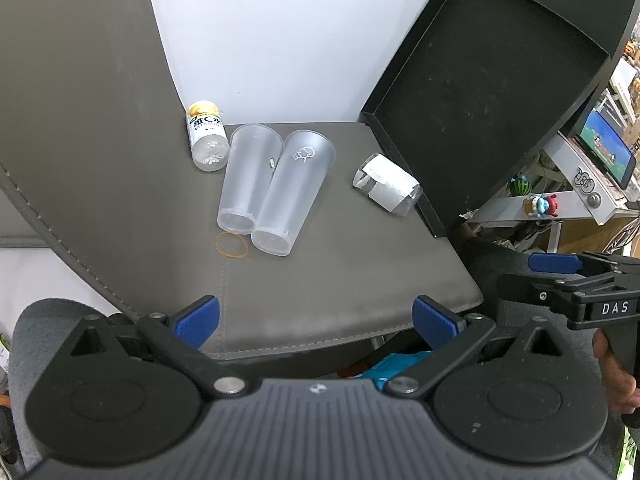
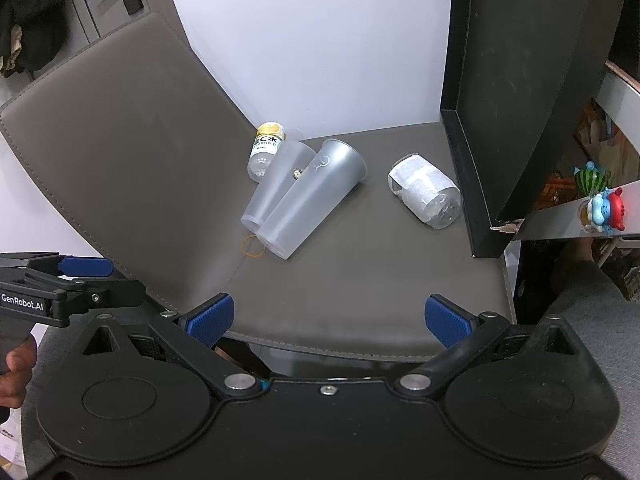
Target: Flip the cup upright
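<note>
Two frosted clear plastic cups lie on their sides, side by side, on a grey leather mat, bases toward me. The right cup carries a small white logo; the plain left cup touches it. Both show in the right wrist view, logo cup and plain cup. My left gripper is open and empty above the mat's near edge, well short of the cups. My right gripper is open and empty at the near edge too; one blue finger of it shows in the left wrist view.
A small bottle with a gold cap lies behind the plain cup. A clear bottle with a white label lies at the right beside a black tray leaning upright. A rubber band lies by the cup bases. A white wall stands behind.
</note>
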A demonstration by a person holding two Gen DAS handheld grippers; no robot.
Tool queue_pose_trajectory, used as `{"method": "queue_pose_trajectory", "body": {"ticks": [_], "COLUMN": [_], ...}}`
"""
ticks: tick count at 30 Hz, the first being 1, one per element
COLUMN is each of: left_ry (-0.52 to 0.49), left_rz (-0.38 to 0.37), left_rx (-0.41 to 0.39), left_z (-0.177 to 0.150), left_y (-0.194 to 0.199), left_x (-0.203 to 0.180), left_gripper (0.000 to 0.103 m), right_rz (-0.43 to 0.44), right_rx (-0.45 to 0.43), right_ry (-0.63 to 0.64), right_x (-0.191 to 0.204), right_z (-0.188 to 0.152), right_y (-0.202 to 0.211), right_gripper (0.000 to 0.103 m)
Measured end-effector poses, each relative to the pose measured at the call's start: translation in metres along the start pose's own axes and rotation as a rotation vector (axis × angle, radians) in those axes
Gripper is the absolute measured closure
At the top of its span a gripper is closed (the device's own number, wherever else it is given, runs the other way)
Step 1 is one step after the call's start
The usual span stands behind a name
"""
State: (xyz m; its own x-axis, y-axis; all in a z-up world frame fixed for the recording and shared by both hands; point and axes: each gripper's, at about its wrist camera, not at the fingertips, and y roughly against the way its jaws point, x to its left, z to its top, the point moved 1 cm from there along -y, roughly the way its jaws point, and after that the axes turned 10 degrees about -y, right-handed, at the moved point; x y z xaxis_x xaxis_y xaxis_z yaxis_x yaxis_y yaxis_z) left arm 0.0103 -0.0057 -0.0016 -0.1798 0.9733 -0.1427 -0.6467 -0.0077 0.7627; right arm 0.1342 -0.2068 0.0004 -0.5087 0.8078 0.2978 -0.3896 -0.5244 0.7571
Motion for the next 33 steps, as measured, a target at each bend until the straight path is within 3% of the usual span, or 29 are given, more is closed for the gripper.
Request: {"method": "queue_pose_trajectory", "body": {"ticks": [33], "left_ry": [-0.018], "left_rz": [-0.004], "left_rx": [0.011], "left_z": [0.0027], "left_y": [-0.0043], "left_x": [-0.0039], "left_gripper": [0.001], "right_rz": [-0.01], "right_rx": [0.0], "right_ry": [0.0], "right_x": [0.0016], "right_z": [0.0004], "right_y": [-0.0004], "right_gripper": [0.0]}}
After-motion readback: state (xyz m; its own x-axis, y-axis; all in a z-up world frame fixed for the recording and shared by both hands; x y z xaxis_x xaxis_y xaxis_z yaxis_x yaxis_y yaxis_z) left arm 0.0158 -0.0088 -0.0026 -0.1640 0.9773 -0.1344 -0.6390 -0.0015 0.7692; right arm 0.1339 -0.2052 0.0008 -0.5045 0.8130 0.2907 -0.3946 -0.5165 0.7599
